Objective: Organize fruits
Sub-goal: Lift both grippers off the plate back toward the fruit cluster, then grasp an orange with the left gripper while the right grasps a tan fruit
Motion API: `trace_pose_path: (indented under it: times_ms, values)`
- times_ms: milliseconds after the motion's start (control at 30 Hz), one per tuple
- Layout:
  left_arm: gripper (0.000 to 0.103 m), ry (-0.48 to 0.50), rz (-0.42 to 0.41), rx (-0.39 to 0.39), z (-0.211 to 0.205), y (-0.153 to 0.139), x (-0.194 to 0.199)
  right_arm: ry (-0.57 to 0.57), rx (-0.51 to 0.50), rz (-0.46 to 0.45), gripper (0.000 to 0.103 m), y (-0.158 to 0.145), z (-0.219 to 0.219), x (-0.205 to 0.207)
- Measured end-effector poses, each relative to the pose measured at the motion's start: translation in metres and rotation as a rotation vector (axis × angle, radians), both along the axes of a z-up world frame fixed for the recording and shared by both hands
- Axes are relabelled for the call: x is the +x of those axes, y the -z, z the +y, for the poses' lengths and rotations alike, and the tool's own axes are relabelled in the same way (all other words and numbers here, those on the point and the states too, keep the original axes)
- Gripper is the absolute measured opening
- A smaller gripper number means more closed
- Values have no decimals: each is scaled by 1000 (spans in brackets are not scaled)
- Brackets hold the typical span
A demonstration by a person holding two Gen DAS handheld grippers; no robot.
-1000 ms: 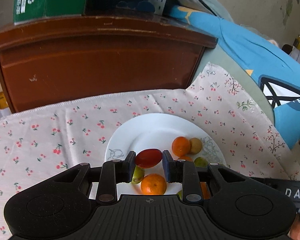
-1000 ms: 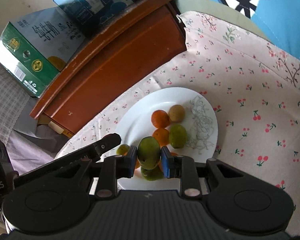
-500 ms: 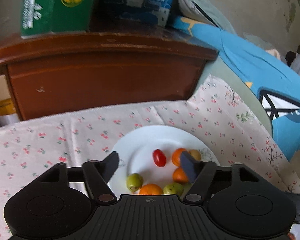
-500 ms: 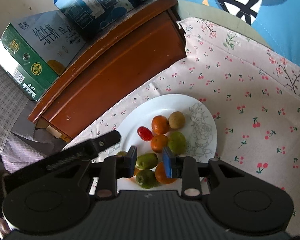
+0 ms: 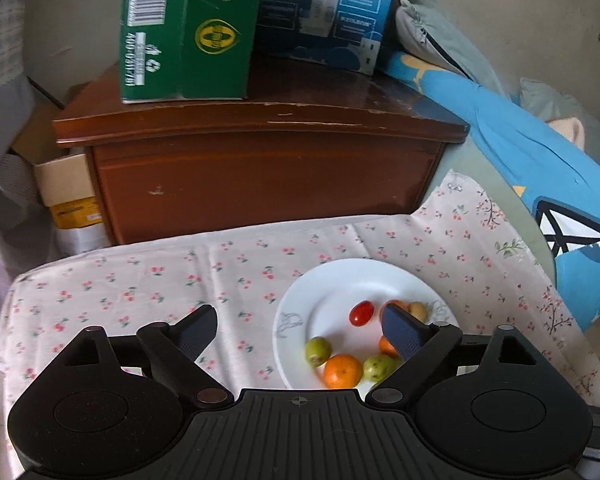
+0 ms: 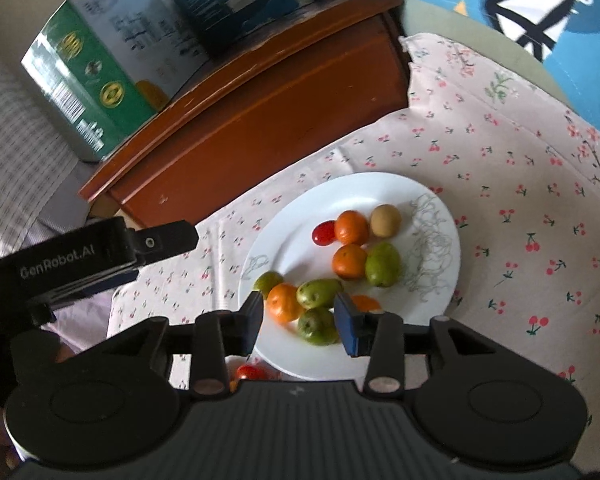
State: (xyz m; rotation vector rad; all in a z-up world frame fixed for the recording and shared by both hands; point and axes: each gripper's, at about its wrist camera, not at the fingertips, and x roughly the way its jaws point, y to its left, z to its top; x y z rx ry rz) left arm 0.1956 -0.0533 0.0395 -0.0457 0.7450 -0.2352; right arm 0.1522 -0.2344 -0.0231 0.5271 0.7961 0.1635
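Note:
A white plate (image 5: 332,280) on the cherry-print cloth holds a red cherry tomato (image 5: 361,313), oranges (image 5: 343,370), green fruits (image 5: 318,351) and a brown fruit (image 5: 418,310). My left gripper (image 5: 300,332) hangs above the plate's left edge, its jaws opening wide with nothing between them. Low over the near side of the plate (image 6: 380,188), the jaws of my right gripper (image 6: 300,322) are opening. A green fruit (image 6: 318,292), another green one (image 6: 316,326) and an orange (image 6: 284,302) lie beneath the gap, untouched by the pads.
A brown wooden cabinet (image 5: 260,168) stands right behind the cloth, with a green carton (image 5: 184,28) and a blue carton (image 5: 324,8) on top. Blue bedding (image 5: 540,160) lies at the right. A second red tomato (image 6: 249,372) shows beside the plate's near rim.
My left gripper let go of the red tomato onto the plate, spread wide and rose away. My right gripper released the green fruit, which now lies on the plate, and its jaws widened.

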Motion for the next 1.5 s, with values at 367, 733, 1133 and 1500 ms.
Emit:
trace_pose_path:
  times_ms: [367, 733, 1133, 1500]
  values:
    - [91, -82, 16, 15, 30, -6, -21, -66, -13, 9, 41, 1, 12, -11]
    - [91, -120, 67, 67, 46, 12, -46, -147, -44, 22, 41, 6, 29, -23]
    - [91, -177, 129, 97, 64, 31, -62, -261, -83, 53, 41, 22, 47, -36]
    - [91, -171, 188, 96, 70, 49, -60, -353, -177, 49, 41, 33, 74, -40]
